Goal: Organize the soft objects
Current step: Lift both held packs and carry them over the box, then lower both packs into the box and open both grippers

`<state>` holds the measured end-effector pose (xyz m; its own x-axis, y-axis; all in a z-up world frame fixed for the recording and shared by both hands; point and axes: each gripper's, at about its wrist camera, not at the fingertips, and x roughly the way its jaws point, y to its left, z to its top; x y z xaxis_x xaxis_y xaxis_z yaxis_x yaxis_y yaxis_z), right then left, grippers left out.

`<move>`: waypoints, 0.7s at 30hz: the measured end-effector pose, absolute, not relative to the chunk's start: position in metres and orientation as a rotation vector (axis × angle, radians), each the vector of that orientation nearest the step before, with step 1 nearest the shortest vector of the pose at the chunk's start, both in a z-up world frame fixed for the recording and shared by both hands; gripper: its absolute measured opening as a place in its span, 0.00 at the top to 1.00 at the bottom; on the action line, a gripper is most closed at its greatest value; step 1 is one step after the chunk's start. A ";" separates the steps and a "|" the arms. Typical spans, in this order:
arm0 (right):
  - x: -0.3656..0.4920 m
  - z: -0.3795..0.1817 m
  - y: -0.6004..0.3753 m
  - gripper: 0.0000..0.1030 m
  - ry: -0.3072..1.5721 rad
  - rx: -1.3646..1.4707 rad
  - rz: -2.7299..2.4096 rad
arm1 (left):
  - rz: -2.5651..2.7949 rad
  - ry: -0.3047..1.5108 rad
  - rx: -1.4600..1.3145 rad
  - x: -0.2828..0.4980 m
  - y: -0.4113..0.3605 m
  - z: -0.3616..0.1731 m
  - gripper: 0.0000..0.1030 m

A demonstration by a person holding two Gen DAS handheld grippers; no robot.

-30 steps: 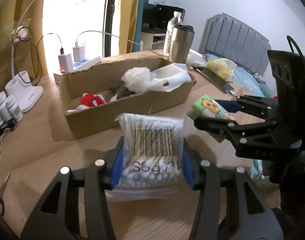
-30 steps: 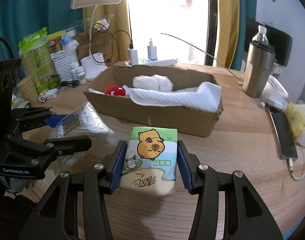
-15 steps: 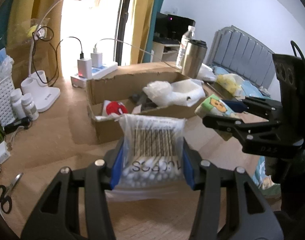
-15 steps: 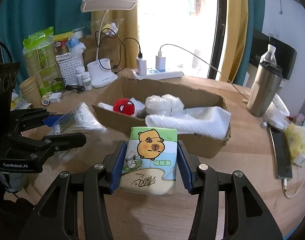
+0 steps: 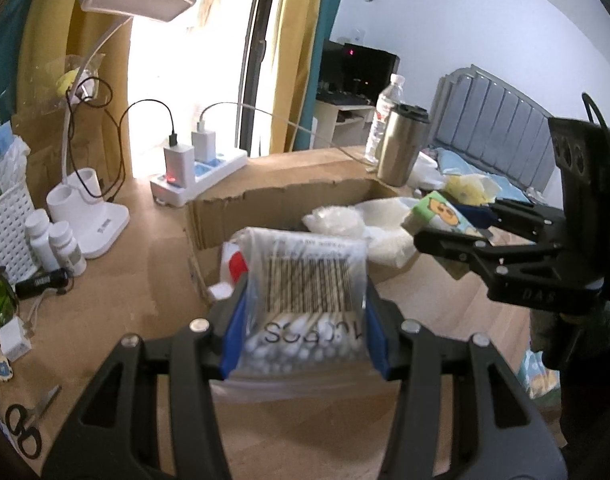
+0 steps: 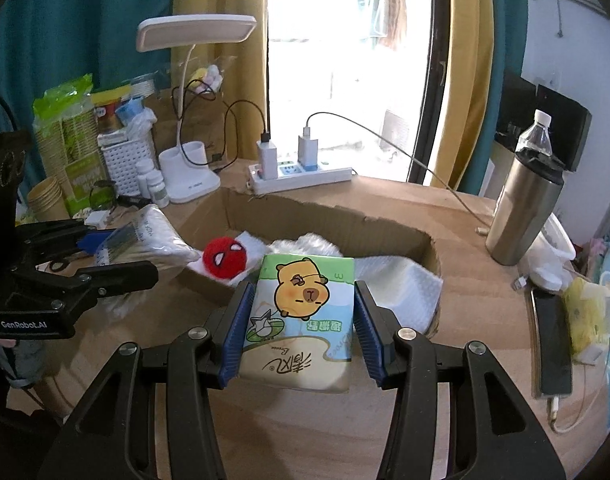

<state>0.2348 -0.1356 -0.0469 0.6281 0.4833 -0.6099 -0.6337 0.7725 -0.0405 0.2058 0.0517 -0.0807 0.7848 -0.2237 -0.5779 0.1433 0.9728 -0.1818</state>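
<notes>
Left gripper (image 5: 305, 320) clamps the cotton-swab bag (image 5: 305, 296), right gripper (image 6: 301, 328) the tissue pack (image 6: 301, 316), both held above the cardboard box's (image 6: 345, 224) near edge (light, squashy; the film probably slips, so grip mid-body).

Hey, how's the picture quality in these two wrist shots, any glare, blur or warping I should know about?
Left wrist view: the window is blown out white, the bag of cotton swabs in the left gripper looks soft, straight edges bow. Right wrist view: same window glare behind the desk lamp, but the tissue pack in the right gripper is sharp; corners are dark.
</notes>
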 end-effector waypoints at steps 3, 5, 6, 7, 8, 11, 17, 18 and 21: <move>0.245 -0.046 -0.137 0.49 0.613 -0.255 0.647 | -0.195 0.639 -0.128 0.213 0.050 -0.080 0.50; 0.250 -0.046 -0.138 0.49 0.609 -0.250 0.648 | -0.194 0.641 -0.122 0.218 0.049 -0.080 0.50; 0.253 -0.046 -0.139 0.49 0.607 -0.245 0.650 | -0.192 0.645 -0.118 0.222 0.047 -0.080 0.50; 0.257 -0.045 -0.140 0.49 0.603 -0.240 0.653 | -0.191 0.647 -0.115 0.225 0.045 -0.080 0.50; 0.259 -0.045 -0.141 0.49 0.600 -0.237 0.656 | -0.190 0.649 -0.111 0.228 0.044 -0.080 0.50; 0.267 -0.046 -0.143 0.49 0.596 -0.225 0.663 | -0.184 0.649 -0.104 0.237 0.040 -0.078 0.50; 0.286 -0.050 -0.148 0.49 0.598 -0.213 0.667 | -0.167 0.653 -0.109 0.257 0.035 -0.081 0.50; 0.289 -0.051 -0.150 0.49 0.598 -0.211 0.667 | -0.163 0.660 -0.110 0.262 0.034 -0.082 0.50; 0.298 -0.053 -0.152 0.49 0.599 -0.205 0.667 | -0.159 0.668 -0.110 0.272 0.031 -0.086 0.50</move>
<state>0.2975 -0.1520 -0.0534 0.6255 0.5198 -0.5819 -0.6343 0.7730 0.0087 0.2718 0.0315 -0.0865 0.7733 -0.1819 -0.6074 0.1110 0.9820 -0.1527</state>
